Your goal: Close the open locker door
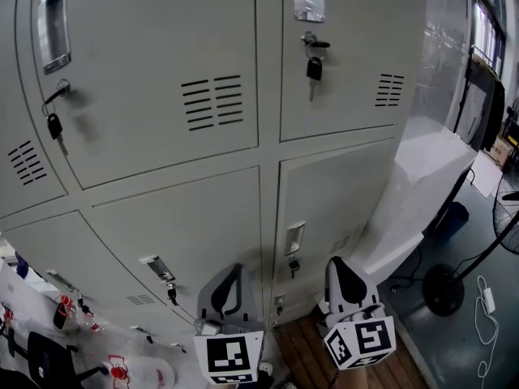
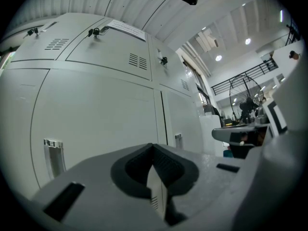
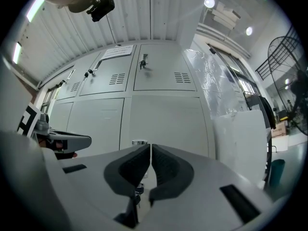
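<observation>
While the fingers of the left gripper [image 1: 231, 271] and right gripper [image 1: 340, 266] are pressed together on nothing, the lower locker door [image 1: 340, 193] is seen straight ahead of the right one, nearer to it, its long axis upright, apparently already flush.

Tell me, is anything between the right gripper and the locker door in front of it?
No, nothing visible. The right gripper faces the lower locker door with only air between; the left gripper is beside it.
</observation>
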Action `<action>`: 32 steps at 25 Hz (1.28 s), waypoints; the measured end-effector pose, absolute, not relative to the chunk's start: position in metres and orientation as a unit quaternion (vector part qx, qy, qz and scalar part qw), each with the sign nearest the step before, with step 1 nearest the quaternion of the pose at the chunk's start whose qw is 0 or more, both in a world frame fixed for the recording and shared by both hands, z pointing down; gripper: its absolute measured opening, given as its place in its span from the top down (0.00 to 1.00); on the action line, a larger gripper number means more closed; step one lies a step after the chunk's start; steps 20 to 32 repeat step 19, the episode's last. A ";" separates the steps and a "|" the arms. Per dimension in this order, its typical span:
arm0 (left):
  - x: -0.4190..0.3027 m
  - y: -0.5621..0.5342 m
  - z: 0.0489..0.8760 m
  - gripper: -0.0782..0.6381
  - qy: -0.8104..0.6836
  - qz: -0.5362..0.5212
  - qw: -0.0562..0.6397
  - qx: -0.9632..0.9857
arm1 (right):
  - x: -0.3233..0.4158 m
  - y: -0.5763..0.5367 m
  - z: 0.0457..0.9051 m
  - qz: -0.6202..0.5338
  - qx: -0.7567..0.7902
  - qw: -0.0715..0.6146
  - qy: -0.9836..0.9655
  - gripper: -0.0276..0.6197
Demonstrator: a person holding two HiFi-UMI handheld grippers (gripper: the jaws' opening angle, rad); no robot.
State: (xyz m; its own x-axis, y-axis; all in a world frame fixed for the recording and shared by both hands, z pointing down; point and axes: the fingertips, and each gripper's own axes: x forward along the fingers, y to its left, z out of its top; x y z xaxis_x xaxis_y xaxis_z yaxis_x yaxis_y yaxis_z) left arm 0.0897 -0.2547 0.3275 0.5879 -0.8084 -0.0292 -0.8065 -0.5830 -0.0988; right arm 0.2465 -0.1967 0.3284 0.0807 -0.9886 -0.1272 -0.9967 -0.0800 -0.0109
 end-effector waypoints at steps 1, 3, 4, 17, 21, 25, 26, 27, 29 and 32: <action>0.090 -0.255 0.327 0.89 0.454 -0.009 0.051 -0.890 | 0.247 -0.197 0.329 0.042 -0.734 0.048 0.676 0.92; 0.090 -0.256 0.328 0.89 0.453 -0.010 0.051 -0.890 | 0.246 -0.198 0.329 0.041 -0.733 0.048 0.677 0.92; 0.090 -0.256 0.328 0.89 0.453 -0.010 0.051 -0.890 | 0.246 -0.198 0.329 0.040 -0.733 0.048 0.678 0.93; 0.091 -0.259 0.329 0.89 0.451 -0.008 0.050 -0.891 | 0.245 -0.199 0.328 0.044 -0.734 0.045 0.676 0.93; 0.090 -0.259 0.329 0.89 0.451 -0.006 0.047 -0.891 | 0.244 -0.198 0.328 0.044 -0.735 0.044 0.676 0.93; 0.090 -0.259 0.329 0.89 0.451 -0.006 0.047 -0.891 | 0.244 -0.198 0.328 0.044 -0.735 0.044 0.676 0.93; 0.090 -0.259 0.329 0.89 0.451 -0.006 0.047 -0.891 | 0.244 -0.198 0.328 0.044 -0.735 0.044 0.676 0.93; 0.090 -0.259 0.329 0.89 0.451 -0.006 0.047 -0.891 | 0.244 -0.198 0.328 0.044 -0.735 0.044 0.676 0.93; 0.090 -0.259 0.329 0.89 0.451 -0.006 0.047 -0.891 | 0.244 -0.198 0.328 0.044 -0.735 0.044 0.676 0.93; 0.090 -0.259 0.329 0.89 0.451 -0.006 0.047 -0.891 | 0.244 -0.198 0.328 0.044 -0.735 0.044 0.676 0.93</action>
